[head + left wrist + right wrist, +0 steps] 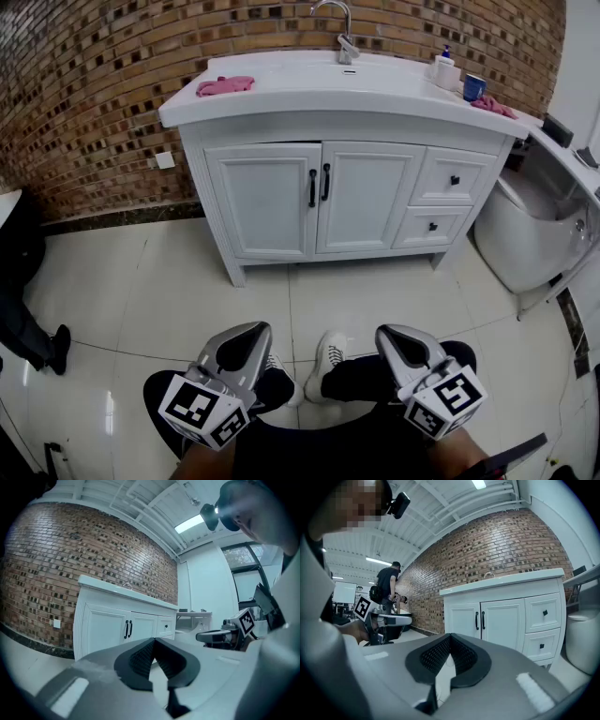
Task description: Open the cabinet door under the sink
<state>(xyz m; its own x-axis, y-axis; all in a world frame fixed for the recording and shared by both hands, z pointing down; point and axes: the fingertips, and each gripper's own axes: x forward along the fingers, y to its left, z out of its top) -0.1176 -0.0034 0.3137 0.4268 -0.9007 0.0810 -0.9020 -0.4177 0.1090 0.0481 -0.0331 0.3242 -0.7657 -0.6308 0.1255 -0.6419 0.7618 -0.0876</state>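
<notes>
The left gripper (255, 329) and right gripper (386, 332) sit low by the person's knees, each with its jaws pressed together on nothing. The white panelled cabinet doors (281, 199) (black bar handles (319, 185) at their middle) stand well apart, under the white sink counter (281, 98), seemingly closed.

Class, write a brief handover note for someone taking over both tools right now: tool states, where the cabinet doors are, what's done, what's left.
Left tool: shut, empty, well short of the cabinet.
Right tool: the same.
Doors under the sink: both closed, black handles side by side.
Done: nothing yet.
Left: reach a handle, grip it, pull a door open.
</notes>
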